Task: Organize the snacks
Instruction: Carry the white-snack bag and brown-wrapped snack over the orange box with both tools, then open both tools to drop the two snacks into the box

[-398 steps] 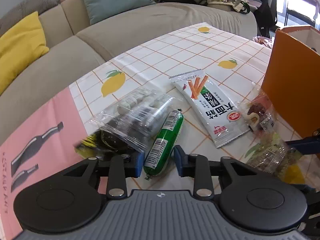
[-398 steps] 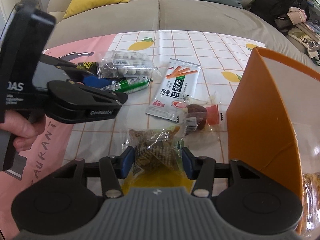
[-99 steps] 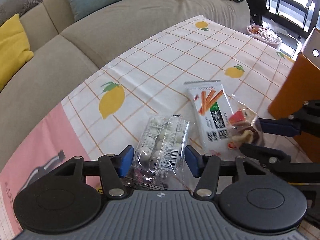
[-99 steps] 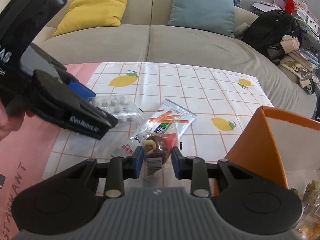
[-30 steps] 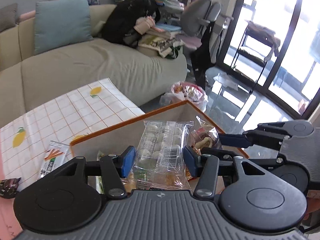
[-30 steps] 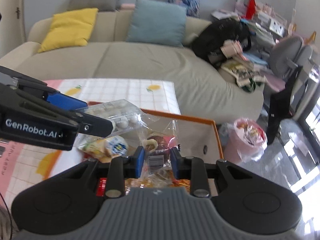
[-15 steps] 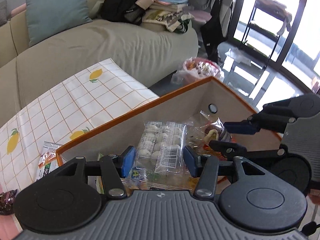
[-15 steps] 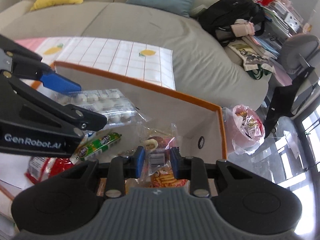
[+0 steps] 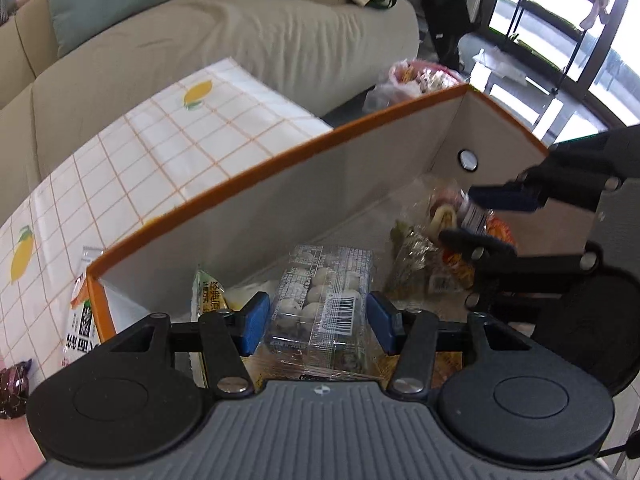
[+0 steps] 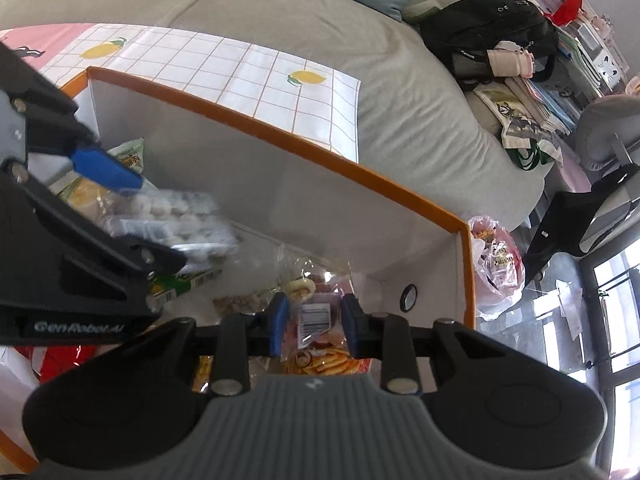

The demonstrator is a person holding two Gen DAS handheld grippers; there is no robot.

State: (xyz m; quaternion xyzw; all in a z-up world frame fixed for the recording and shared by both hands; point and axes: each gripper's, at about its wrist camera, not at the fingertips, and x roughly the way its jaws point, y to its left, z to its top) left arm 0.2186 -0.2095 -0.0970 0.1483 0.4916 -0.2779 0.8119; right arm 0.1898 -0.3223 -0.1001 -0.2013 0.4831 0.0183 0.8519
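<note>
My left gripper is shut on a clear pack of white round candies and holds it low inside the orange box. The pack also shows in the right wrist view, blurred. My right gripper is shut on a small clear bag of mixed sweets, down inside the same box near its far right corner; it shows in the left wrist view too. Several snack packs, among them a green tube, lie on the box floor.
A long white snack pack and a dark wrapped sweet lie on the lemon tablecloth left of the box. A beige sofa runs behind the table. A pink bag of snacks sits on the floor past the box.
Both grippers have sunk lower into the orange box with their packs still held. The box walls now rise around both of them.
</note>
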